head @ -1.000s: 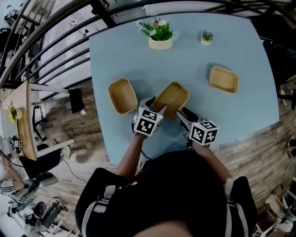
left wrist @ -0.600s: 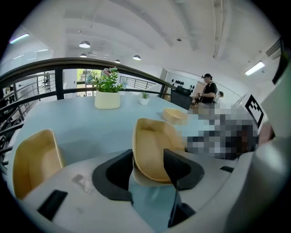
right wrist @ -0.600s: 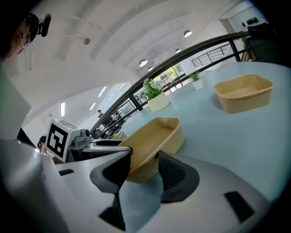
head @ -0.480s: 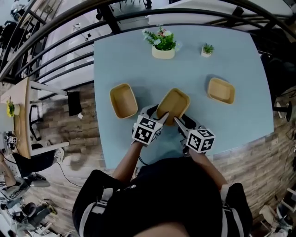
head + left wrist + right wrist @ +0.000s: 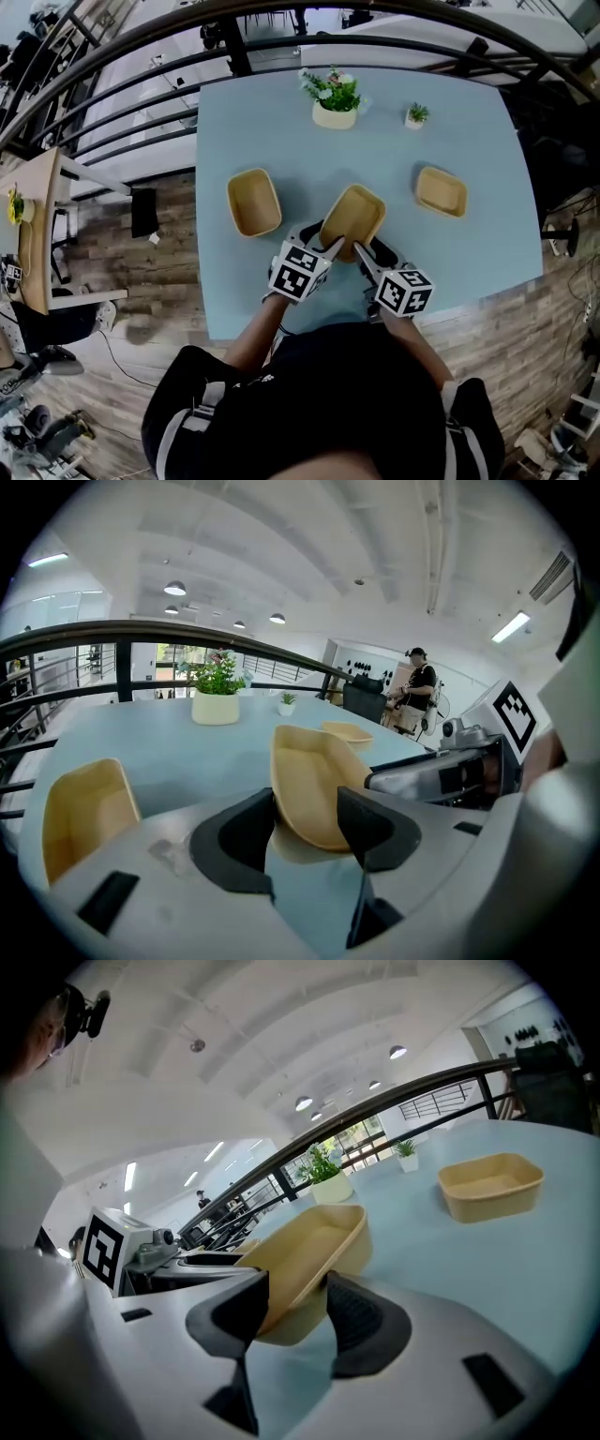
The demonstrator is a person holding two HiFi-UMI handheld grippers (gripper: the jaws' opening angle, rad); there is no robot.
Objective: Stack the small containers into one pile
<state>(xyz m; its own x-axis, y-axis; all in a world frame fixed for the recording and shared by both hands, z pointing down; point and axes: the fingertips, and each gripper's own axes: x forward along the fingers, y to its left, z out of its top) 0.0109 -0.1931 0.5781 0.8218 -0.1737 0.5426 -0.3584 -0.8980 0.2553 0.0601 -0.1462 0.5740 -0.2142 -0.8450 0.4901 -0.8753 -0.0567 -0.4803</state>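
Three tan rectangular containers are on the light blue table point(image 5: 281, 112). The left container point(image 5: 254, 202) point(image 5: 84, 808) and the right container point(image 5: 441, 191) point(image 5: 489, 1185) rest flat and apart. The middle container point(image 5: 352, 217) point(image 5: 314, 780) point(image 5: 314, 1246) is tilted, its near end raised off the table. My left gripper point(image 5: 323, 247) point(image 5: 305, 808) is shut on the near left part of its rim. My right gripper point(image 5: 361, 255) point(image 5: 295, 1288) is shut on the near right wall. The two grippers sit side by side, almost touching.
A potted plant in a cream pot point(image 5: 335, 98) and a tiny potted plant point(image 5: 412, 114) stand at the table's far side. A dark railing point(image 5: 141, 56) curves behind the table. A person point(image 5: 412, 691) stands far off, past the table.
The head view has drifted, so the table sits lower in the picture. Both grippers keep their hold on the middle container, which has hardly moved on the table.
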